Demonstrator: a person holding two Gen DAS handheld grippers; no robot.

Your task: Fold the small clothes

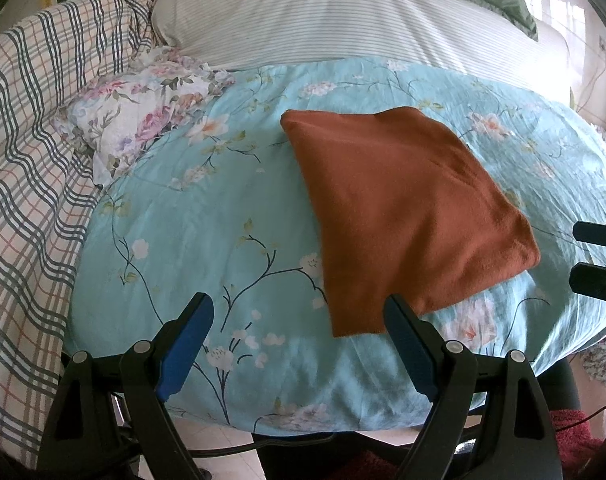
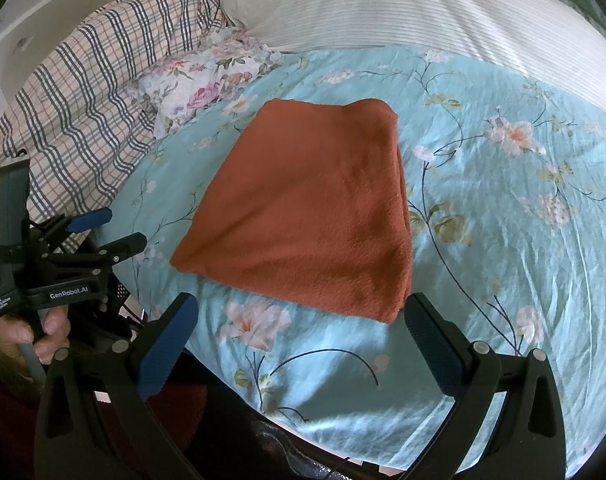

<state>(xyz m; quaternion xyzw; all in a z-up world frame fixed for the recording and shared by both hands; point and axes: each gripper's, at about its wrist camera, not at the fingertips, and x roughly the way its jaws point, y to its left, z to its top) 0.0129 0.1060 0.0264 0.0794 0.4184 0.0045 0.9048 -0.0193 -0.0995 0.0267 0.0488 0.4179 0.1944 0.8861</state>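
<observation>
Rust-red cloth (image 1: 403, 216), folded flat on the bed (image 1: 207, 220). Both hand-held grippers, left (image 1: 299, 344) and right (image 2: 303, 336), spread wide, holding nothing. Best to pinch near corners together.

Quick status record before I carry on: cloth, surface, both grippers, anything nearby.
cloth: rust-orange cloth, folded into a flat rectangle, nothing holding it
surface: light blue floral bedcover
left gripper: jaws open, empty, near the cloth's near corner
right gripper: jaws open, empty, just short of the cloth's near edge
nearby: floral pillow to the far left, plaid blanket beyond it, striped pillow behind
</observation>
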